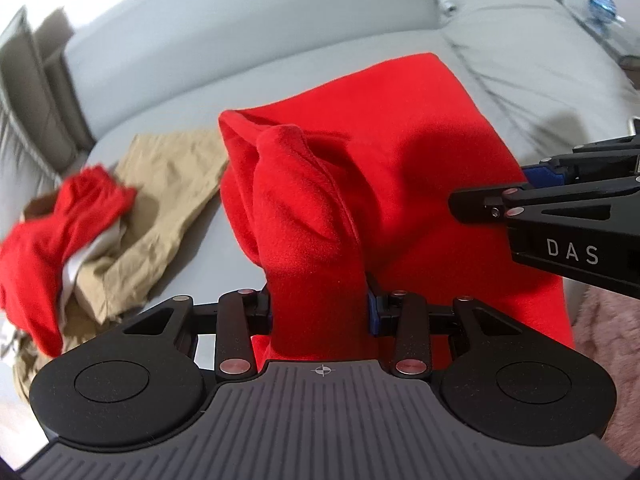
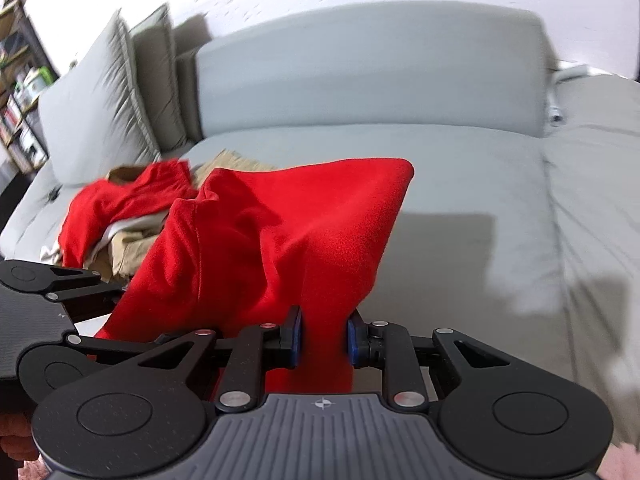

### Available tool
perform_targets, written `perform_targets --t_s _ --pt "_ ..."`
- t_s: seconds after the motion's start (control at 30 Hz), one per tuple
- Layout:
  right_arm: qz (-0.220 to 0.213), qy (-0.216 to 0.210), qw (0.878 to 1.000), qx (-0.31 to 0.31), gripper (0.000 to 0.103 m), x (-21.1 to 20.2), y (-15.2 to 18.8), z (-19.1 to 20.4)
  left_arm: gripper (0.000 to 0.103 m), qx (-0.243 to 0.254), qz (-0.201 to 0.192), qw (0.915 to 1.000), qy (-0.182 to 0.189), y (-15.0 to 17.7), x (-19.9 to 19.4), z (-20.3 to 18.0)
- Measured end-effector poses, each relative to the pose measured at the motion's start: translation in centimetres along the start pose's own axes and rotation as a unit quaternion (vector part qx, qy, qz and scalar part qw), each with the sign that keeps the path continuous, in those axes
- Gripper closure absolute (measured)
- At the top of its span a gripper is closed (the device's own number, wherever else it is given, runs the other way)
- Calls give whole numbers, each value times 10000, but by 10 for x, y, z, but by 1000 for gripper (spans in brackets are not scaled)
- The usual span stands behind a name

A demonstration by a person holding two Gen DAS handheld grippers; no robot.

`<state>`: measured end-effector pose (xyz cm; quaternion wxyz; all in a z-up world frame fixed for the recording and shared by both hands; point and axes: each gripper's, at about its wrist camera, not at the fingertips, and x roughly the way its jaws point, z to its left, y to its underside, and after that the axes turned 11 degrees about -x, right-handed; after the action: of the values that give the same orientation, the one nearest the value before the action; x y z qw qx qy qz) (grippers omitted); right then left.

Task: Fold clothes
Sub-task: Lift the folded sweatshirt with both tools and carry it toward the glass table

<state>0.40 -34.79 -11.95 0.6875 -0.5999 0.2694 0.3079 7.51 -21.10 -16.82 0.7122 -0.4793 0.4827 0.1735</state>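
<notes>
Left wrist view: the left gripper (image 1: 320, 306) has its fingers clamped on a bunched fold of the red garment (image 1: 384, 160), which spreads up the middle of the frame over the grey sofa (image 1: 248, 40). At left lie khaki trousers (image 1: 168, 192) under another red piece (image 1: 60, 232). The right gripper enters from the right edge.

Right wrist view: the right gripper (image 2: 324, 340), fingers pinched on the red garment (image 2: 280, 232), holds it draped at frame centre, above the sofa seat (image 2: 460, 184)

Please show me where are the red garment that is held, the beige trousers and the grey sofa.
red garment (image 1: 420, 152): left wrist view, flat middle part.
beige trousers (image 1: 168, 184): left wrist view, upper leg cloth.
grey sofa (image 2: 360, 76): right wrist view, back cushion.
</notes>
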Motion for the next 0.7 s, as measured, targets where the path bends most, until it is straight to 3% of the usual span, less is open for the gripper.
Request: perform_targets --t_s 0.23,0.4,0.53,0.7 --pt "-99 222 9982 556 81 -18 18 -50 62 498 -11 9987 88 -22 5 -62" --pt "66 529 9945 900 81 -14 24 -96 62 882 178 9958 171 -48 28 -114" --pt "5 825 9916 997 81 -17 17 -132 62 1069 64 9936 372 -95 44 -166" --pt "-273 1622 9810 1031 81 -37 -20 -230 62 1070 -366 9905 786 -162 60 -246"
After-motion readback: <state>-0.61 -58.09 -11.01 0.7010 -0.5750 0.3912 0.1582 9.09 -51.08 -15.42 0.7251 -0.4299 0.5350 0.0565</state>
